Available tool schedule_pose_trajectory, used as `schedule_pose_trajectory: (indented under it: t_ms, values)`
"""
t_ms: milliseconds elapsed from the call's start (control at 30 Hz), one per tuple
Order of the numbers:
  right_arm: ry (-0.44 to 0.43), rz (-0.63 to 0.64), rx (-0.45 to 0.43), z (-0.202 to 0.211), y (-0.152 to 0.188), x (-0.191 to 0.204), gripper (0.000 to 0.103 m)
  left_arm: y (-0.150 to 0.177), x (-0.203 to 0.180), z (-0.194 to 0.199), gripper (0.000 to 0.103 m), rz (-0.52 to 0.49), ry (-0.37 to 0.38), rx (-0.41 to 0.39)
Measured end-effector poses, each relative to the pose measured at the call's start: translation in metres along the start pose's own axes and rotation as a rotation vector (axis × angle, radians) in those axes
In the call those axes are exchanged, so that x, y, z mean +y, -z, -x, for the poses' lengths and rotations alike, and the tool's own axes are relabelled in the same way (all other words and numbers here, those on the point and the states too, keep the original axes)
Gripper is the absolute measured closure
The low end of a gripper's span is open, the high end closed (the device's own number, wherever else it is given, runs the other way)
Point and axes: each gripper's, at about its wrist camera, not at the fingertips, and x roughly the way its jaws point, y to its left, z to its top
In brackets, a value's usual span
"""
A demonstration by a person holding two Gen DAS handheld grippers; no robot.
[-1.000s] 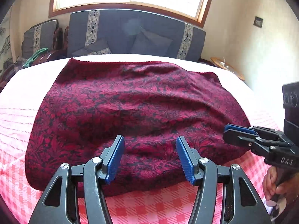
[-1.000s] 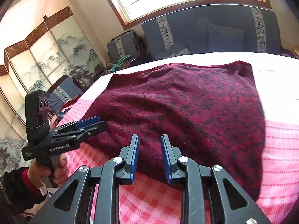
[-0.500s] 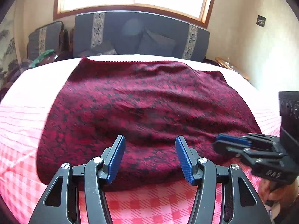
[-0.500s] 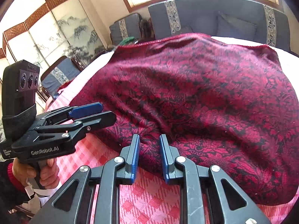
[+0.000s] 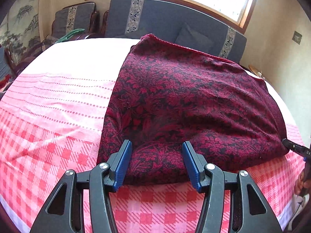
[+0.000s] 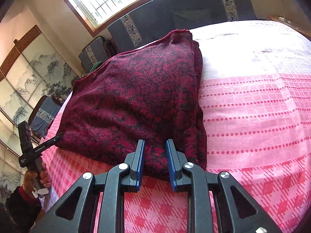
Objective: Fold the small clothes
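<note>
A dark red patterned cloth (image 5: 184, 101) lies folded on the pink checked bedspread (image 5: 48, 136); it also shows in the right wrist view (image 6: 136, 101). My left gripper (image 5: 156, 149) is open, its blue pads either side of the cloth's near edge at the left corner. My right gripper (image 6: 155, 145) is open with a narrower gap, its pads astride the cloth's near edge at the right corner. The left gripper shows from the side in the right wrist view (image 6: 58, 136). The right gripper's tip shows at the left wrist view's right edge (image 5: 291, 145).
A blue-grey sofa (image 5: 165, 19) with cushions stands behind the bed under a window. A painted folding screen (image 6: 25, 81) stands at the left. A small wooden table (image 6: 281, 18) is at the back right. Bare bedspread (image 6: 252, 106) lies right of the cloth.
Both grippers have moved apart to the cloth's near corners and come down onto its near edge. The cloth looks narrower and thicker than before.
</note>
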Motion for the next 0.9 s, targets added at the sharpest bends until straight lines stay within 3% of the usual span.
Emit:
schedule_pose_trajectory:
  t_ms: [133, 200, 333, 433, 567, 667, 733, 800, 900]
  values:
    - [-0.061, 0.046, -0.101, 0.029, -0.025, 0.001, 0.080, -0.035, -0.027, 0.029, 0.048, -0.109, 0.019, -0.089]
    - [-0.086, 0.030, -0.123, 0.032, -0.050, -0.005, 0.080, -0.063, -0.041, 0.025, 0.048, -0.152, 0.036, -0.120]
    - [-0.075, -0.003, -0.122, 0.008, -0.101, -0.023, 0.080, -0.123, -0.046, -0.027, 0.048, -0.124, 0.083, -0.082]
    - [-0.049, -0.023, -0.105, -0.018, -0.129, -0.033, 0.080, -0.152, -0.030, -0.075, 0.048, -0.042, 0.043, -0.009]
    - [-0.026, -0.071, -0.106, -0.042, -0.151, -0.047, 0.080, -0.152, 0.015, -0.115, 0.048, 0.078, -0.062, 0.059]
    - [-0.074, -0.040, -0.126, -0.051, -0.159, -0.038, 0.080, -0.140, 0.022, -0.112, 0.048, 0.031, -0.080, 0.000]
    - [-0.002, 0.029, -0.065, -0.073, -0.160, -0.027, 0.080, -0.135, 0.020, -0.111, 0.048, 0.021, -0.089, -0.024]
    - [0.066, 0.043, 0.050, -0.103, -0.158, -0.033, 0.083, -0.135, 0.015, -0.112, 0.048, 0.007, -0.106, -0.031]
    - [0.010, -0.023, 0.035, -0.100, -0.157, -0.051, 0.089, -0.133, 0.015, -0.110, 0.048, -0.004, -0.105, -0.043]
